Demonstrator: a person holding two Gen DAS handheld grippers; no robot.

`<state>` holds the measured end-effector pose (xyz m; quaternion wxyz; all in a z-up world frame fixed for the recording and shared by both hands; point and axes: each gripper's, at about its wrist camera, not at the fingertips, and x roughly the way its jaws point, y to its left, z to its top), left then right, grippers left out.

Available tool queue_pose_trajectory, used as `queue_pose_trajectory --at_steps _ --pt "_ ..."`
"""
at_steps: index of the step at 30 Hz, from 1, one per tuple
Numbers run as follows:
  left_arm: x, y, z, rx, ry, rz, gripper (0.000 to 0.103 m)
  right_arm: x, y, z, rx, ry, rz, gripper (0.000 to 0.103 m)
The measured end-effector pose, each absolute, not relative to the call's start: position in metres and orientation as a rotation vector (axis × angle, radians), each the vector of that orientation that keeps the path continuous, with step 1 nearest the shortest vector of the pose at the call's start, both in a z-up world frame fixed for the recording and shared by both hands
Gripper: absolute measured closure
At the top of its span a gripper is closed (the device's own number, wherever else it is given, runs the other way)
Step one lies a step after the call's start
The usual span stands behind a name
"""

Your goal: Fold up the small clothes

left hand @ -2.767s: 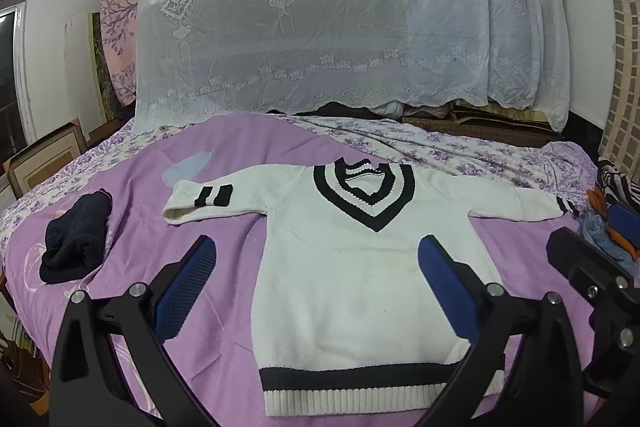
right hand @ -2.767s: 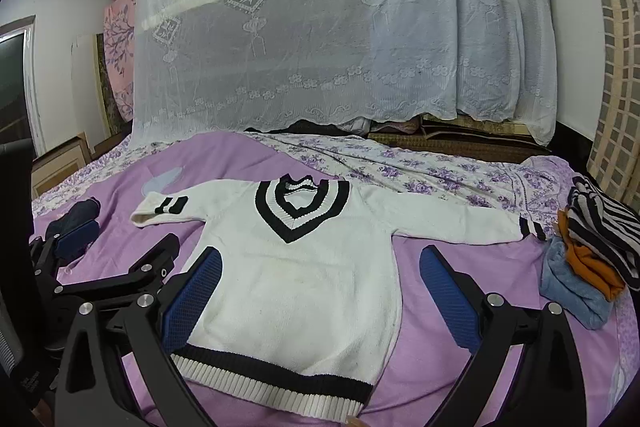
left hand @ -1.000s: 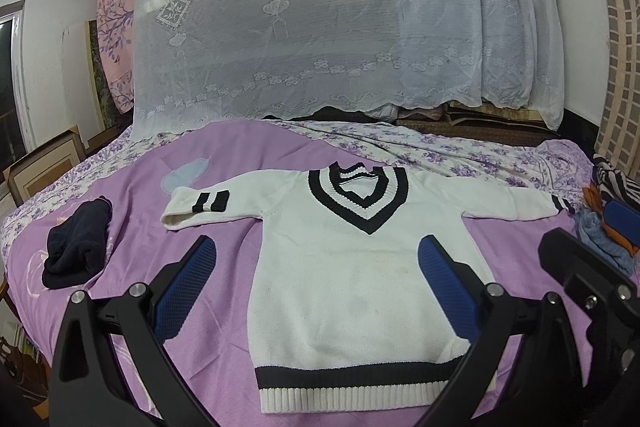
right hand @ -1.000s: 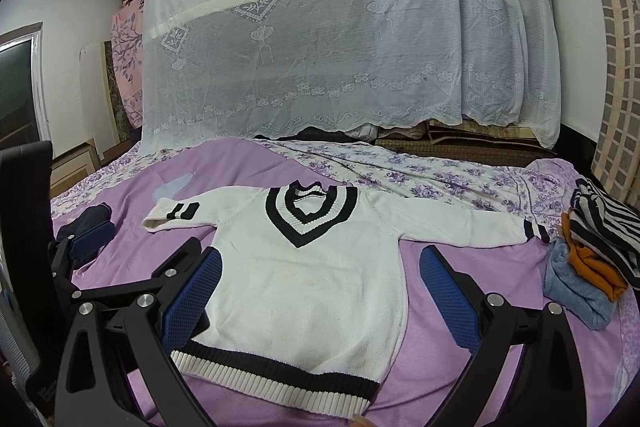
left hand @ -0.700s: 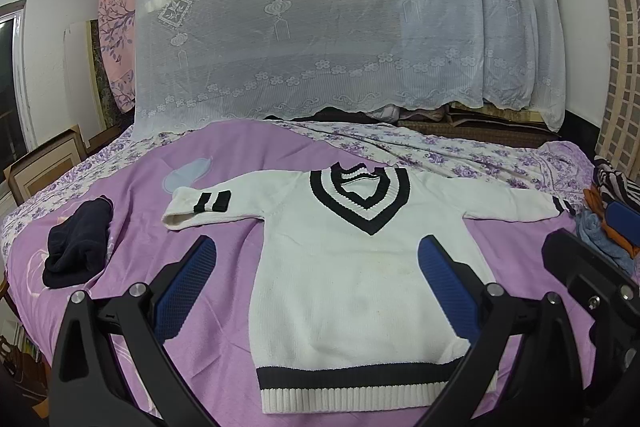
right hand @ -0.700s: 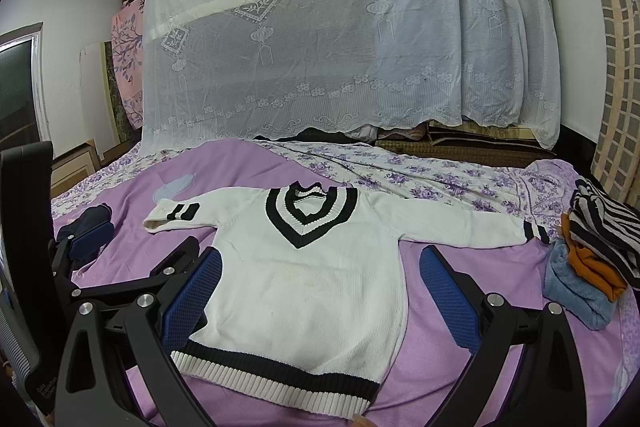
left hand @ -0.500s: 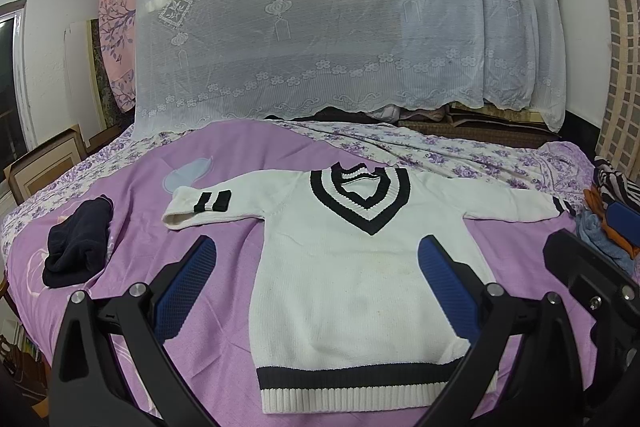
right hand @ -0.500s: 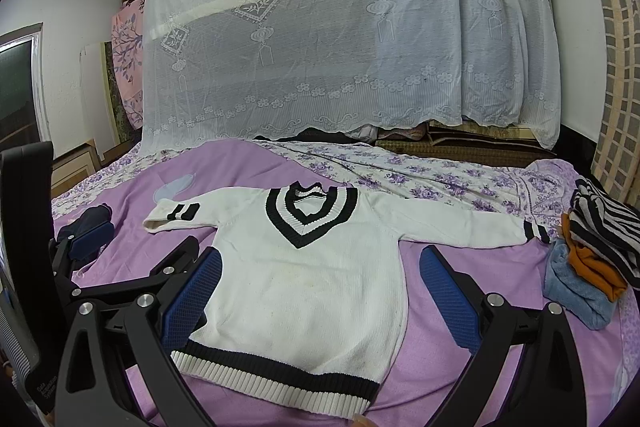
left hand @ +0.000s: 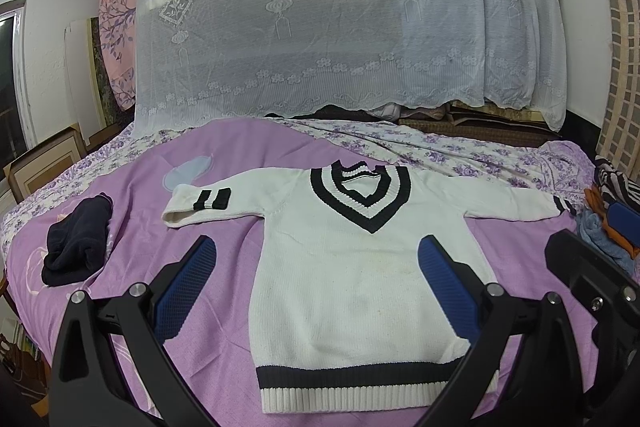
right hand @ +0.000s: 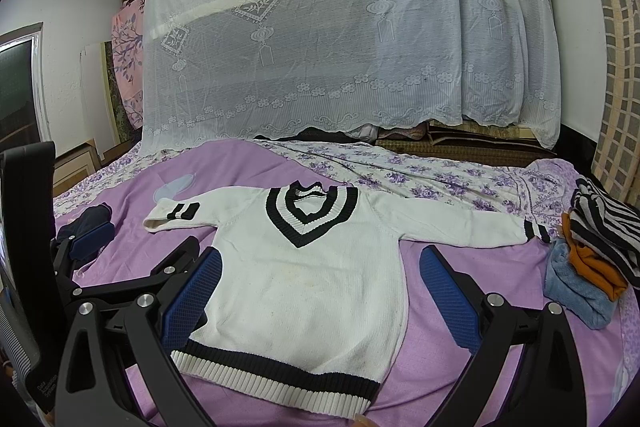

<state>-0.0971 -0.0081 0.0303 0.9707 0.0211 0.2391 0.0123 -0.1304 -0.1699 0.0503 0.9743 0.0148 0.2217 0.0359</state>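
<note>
While flat, sweater (left hand: 360, 267) collar away.

The sweater (left hand: 360, 267) lay flat in the middle of the bedspread (left hand: 224, 163), hem near, collar far, sleeves spread left and right. A bundled garment (left hand: 76, 247) sat well apart to its left. A stack of folded clothes (right hand: 596, 251) lay just beyond the right cuff. The lace drape (right hand: 340, 39) hung behind, at the far side.
</note>
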Motion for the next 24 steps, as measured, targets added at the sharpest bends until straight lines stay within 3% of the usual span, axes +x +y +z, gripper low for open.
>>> queue_pose_trajectory --at_steps 10,14,18,24 --pt "-0.053 0.012 -0.01 -0.035 0.598 0.02 0.004 -0.102 -0.207 0.022 0.048 0.416 0.062 0.003" --pt "-0.009 0.022 -0.041 -0.042 0.71 0.046 0.004 -0.055 -0.283 -0.022 0.368 0.57 0.159 0.003" --pt "0.041 0.03 -0.065 -0.012 0.81 0.089 0.004 -0.025 -0.371 -0.057 0.754 0.581 0.125 0.004" --pt "0.108 0.029 -0.064 0.021 0.868 0.125 0.004 0.021 -0.447 -0.061 0.792 0.58 -0.107 0.023"
